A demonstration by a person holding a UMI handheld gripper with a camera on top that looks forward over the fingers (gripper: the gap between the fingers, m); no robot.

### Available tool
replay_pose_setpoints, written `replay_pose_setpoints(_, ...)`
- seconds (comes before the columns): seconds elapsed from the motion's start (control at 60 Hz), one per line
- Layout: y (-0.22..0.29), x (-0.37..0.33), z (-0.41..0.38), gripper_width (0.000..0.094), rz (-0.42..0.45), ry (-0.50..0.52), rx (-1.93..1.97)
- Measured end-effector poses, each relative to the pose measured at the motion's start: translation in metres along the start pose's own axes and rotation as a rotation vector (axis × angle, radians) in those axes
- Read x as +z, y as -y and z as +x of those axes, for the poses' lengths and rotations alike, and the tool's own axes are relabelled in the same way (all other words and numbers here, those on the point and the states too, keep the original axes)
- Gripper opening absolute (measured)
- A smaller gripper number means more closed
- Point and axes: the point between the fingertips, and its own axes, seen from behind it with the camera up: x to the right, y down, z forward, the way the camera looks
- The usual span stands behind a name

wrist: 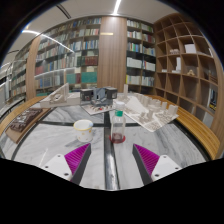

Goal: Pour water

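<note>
A small clear bottle with a red base (pixel 118 127) stands upright on the white marble table (pixel 50 145), beyond my fingers and near the middle seam. A white cup (pixel 83 129) stands to its left, about the same distance ahead. My gripper (pixel 112 160) is open, with the magenta pads (pixel 77 158) wide apart and nothing between them. Both objects are well ahead of the fingertips.
Books and papers (pixel 98 100) lie at the table's far side, with a plastic-wrapped item (pixel 152 118) at the right. A wooden tray (pixel 25 120) sits at the left. Bookshelves (pixel 85 55) line the back walls.
</note>
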Motion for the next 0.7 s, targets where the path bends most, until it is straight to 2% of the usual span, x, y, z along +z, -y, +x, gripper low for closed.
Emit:
replay_pose_setpoints(0.283, -0.019, -0.120, -0.019, 0.0857, -0.007, -0.012, -0.005)
replay_pose_setpoints(0.7, -0.014, -0.161, -0.024, 0.0856, 0.016, -0.006, -0.004)
